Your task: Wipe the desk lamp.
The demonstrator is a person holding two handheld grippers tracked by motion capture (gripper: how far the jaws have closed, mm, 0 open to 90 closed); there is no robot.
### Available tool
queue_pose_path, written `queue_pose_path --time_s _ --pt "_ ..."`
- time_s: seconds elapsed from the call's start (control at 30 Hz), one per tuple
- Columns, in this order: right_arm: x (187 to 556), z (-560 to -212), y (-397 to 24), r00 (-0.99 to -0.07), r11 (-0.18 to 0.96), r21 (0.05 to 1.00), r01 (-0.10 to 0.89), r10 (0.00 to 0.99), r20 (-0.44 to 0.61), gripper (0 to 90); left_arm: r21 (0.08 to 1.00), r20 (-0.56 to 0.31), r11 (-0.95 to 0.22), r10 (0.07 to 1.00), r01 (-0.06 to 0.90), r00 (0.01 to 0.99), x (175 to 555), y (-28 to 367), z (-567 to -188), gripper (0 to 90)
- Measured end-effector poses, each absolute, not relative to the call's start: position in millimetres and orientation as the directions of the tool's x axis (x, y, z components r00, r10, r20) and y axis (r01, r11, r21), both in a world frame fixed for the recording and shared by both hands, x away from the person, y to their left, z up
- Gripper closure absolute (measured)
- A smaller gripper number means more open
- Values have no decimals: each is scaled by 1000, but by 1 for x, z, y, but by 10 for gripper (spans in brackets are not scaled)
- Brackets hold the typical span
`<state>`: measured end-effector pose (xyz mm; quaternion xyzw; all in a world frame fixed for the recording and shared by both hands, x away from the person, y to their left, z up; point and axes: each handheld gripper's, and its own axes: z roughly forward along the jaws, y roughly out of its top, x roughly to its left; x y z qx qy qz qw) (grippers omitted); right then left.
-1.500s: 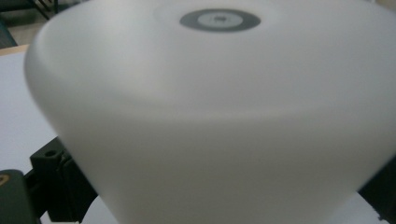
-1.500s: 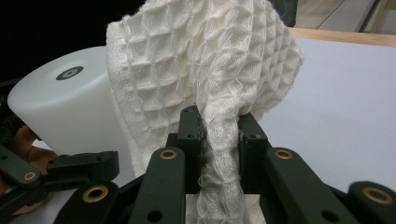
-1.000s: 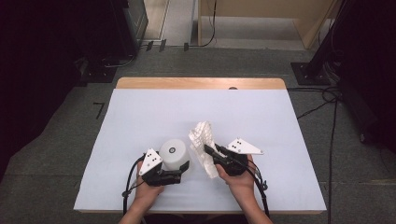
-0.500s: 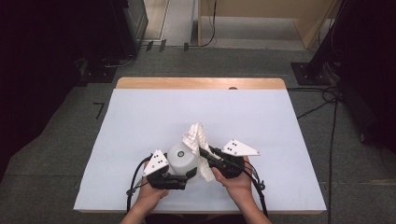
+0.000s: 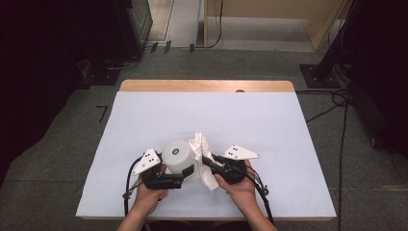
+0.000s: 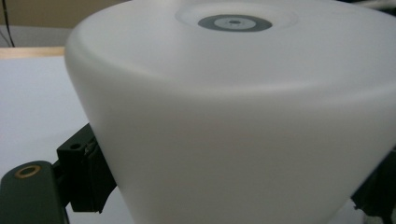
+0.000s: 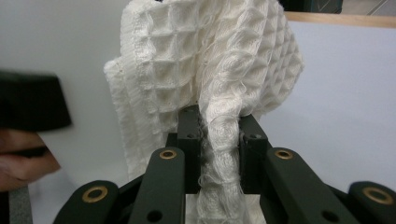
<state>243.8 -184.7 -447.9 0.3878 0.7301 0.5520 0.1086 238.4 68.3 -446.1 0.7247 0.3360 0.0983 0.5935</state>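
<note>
Cup [image 5: 177,156]: white, inverted, base up with a grey ring mark at its centre; held just above the surface at roughly 6 o'clock of the sheet, near the front edge.
Cup, left gripper view [image 6: 243,121]: its wall spans the frame between the two black jaws, one at the lower left, one at the lower right edge.
Left hand-held gripper [image 5: 179,174]: jaws spread wide and closed on the cup – one jaw on each side of its wall. Grey plate on top points to 10 o'clock.
Cloth [image 5: 202,154]: white waffle-weave, bunched; touches the cup at the cup's 3 o'clock side and hangs down toward 5 o'clock.
Cloth, right gripper view [image 7: 205,70]: a twisted fold runs straight down between the jaw pads; the rest billows above them.
Right hand-held gripper [image 5: 208,162]: jaws nearly together, pinching the cloth fold – pads press on it from both sides. Tips point to 10 o'clock, toward the cup.
Left hand [image 5: 150,195]: enters from 6 o'clock, wrapped round the left gripper body.
Right hand [image 5: 238,185]: enters from 6 o'clock, beside the left hand.
Surface [image 5: 269,125]: wooden top with a pale sheet; the wood shows as a strip at 12 o'clock.
</note>
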Motion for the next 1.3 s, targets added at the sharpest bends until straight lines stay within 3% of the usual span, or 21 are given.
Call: queue_pose_path --time_s 0.3,0.7,0.9,1.07,1.3 --pt "238 -432 -194 -660 51 917 394 711 244 764 906 -210 -196 561 375 801 233 45 -458 85" --pt "243 -454 -183 -661 116 883 454 709 246 764 943 -250 -30 591 331 767 234 68 -442 85" --pt "246 -458 -183 -650 128 880 458 723 234 765 960 -186 -35 661 278 727 236 71 -451 84" --pt "247 -450 -199 -606 74 885 459 755 250 764 942 -48 -173 780 287 624 245 65 -470 84" --pt "251 -448 -211 -587 55 891 450 771 248 764 936 -4 -216 783 278 622 249 62 -485 83"
